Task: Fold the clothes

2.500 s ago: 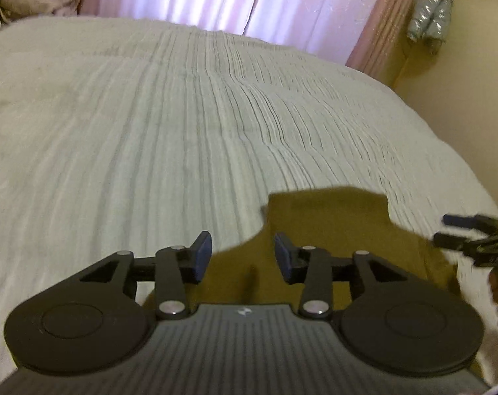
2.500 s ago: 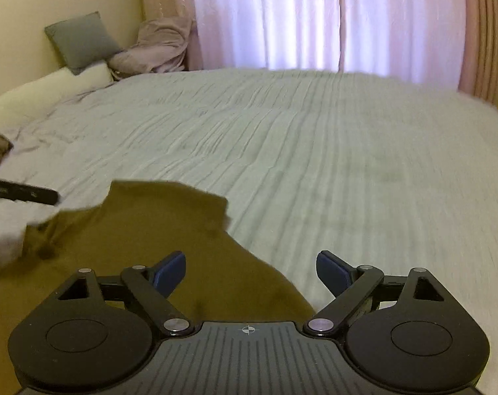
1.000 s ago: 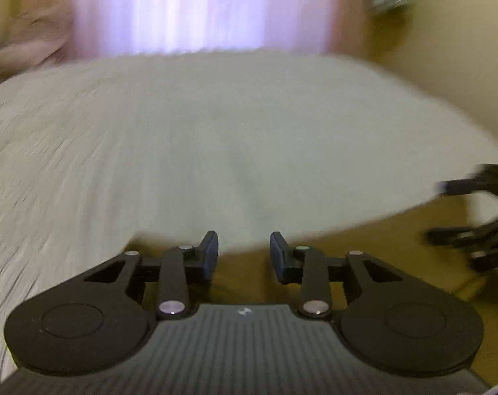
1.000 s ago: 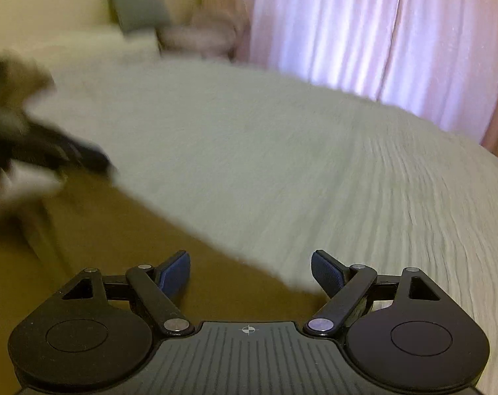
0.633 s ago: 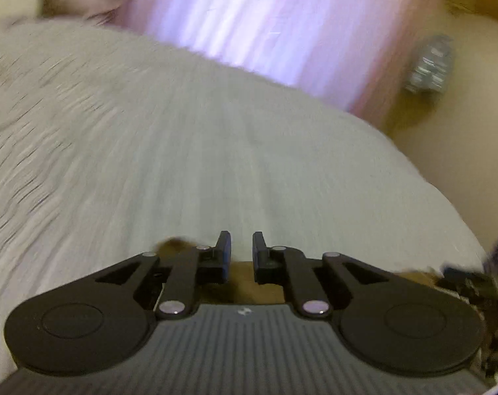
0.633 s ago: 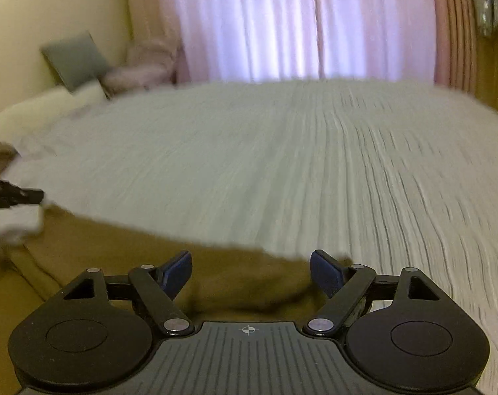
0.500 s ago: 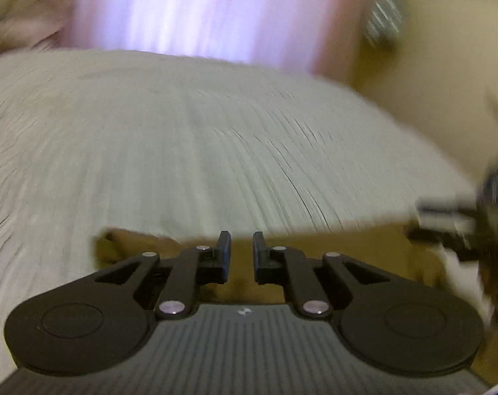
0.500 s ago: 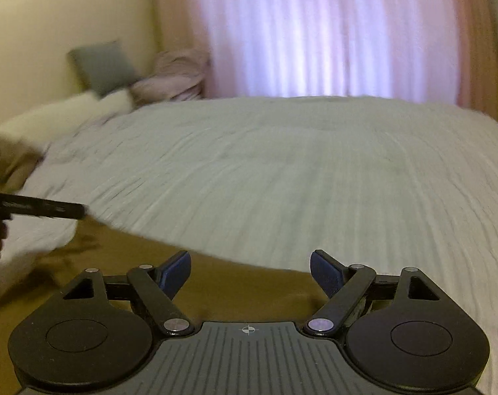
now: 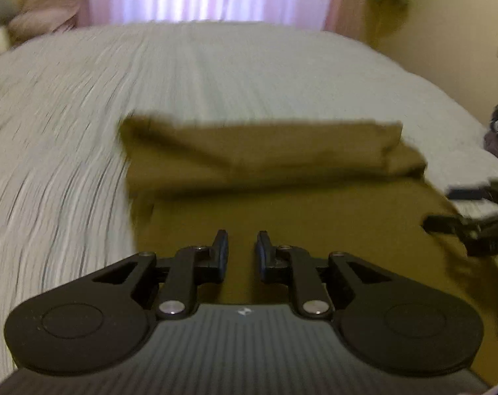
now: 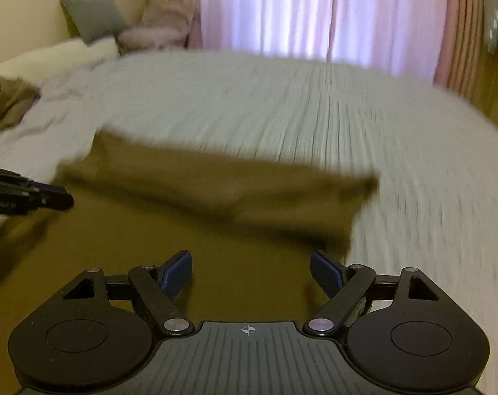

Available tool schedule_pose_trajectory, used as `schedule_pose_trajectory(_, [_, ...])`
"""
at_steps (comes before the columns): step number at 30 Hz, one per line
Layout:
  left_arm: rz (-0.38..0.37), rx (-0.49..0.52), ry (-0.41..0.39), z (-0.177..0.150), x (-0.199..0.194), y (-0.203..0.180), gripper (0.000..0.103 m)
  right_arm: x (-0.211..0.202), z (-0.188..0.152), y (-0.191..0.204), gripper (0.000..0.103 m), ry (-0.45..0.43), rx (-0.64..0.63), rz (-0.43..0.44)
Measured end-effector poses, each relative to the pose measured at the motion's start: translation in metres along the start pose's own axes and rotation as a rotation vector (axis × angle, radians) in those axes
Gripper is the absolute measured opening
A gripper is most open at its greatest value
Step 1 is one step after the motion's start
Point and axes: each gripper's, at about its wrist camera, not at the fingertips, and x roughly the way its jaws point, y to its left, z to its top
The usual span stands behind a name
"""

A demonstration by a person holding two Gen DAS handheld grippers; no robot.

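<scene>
An olive-brown garment [image 9: 282, 171] lies flat on the pale ribbed bedspread [image 9: 216, 75], its far part turned back into a folded band. My left gripper [image 9: 242, 247] hovers over the near part, jaws a narrow gap apart with nothing between them. In the right wrist view the garment [image 10: 216, 197] fills the lower left, and my right gripper [image 10: 250, 270] stands wide open above it, holding nothing. Each gripper shows in the other's view: the right gripper [image 9: 473, 210] at the garment's right edge, the left gripper [image 10: 28, 194] at its left edge. Both views are motion-blurred.
Pink curtains [image 10: 315, 10] hang behind the bed. A grey pillow [image 10: 91, 16] and a pinkish bundle [image 10: 160, 26] lie at the far left corner, and a crumpled brown cloth [image 10: 5, 102] at the left. A yellow wall [image 9: 463, 33] borders the bed's right side.
The garment's far part has been folded over toward me into a band. My left jaws, nearly closed half a second ago, have parted a little. Both grippers have pulled back over the garment.
</scene>
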Motion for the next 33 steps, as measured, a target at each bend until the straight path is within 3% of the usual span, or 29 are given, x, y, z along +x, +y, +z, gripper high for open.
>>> schedule_pose_trajectory(4, [0.019,-0.087,0.004,-0.049,-0.053,0.005,0.014,-0.041,-0.037,0.007,0.083,0.03,0.072,-0.027])
schedule_pose_trajectory(7, [0.045,-0.096,0.044,-0.08,-0.092,0.001,0.014,-0.083,-0.072,0.005,0.083,0.07,0.11,-0.037])
schedule_pose_trajectory(15, [0.106,-0.13,0.141,-0.134,-0.168,-0.024,0.014,-0.169,-0.122,0.029,0.083,0.119,0.143,-0.082])
schedule_pose_trajectory(19, [0.159,-0.133,0.175,-0.146,-0.195,-0.039,0.02,-0.203,-0.144,0.047,0.083,0.143,0.155,-0.111])
schedule_pose_trajectory(25, [0.19,-0.124,0.105,-0.139,-0.239,-0.058,0.031,-0.258,-0.143,0.071,0.083,0.045,0.166,-0.097])
schedule_pose_trajectory(27, [0.203,-0.124,0.085,-0.137,-0.253,-0.064,0.037,-0.264,-0.142,0.077,0.083,0.037,0.165,-0.097])
schedule_pose_trajectory(33, [0.207,-0.113,0.033,-0.141,-0.285,-0.079,0.041,-0.281,-0.139,0.095,0.083,0.011,0.162,-0.096])
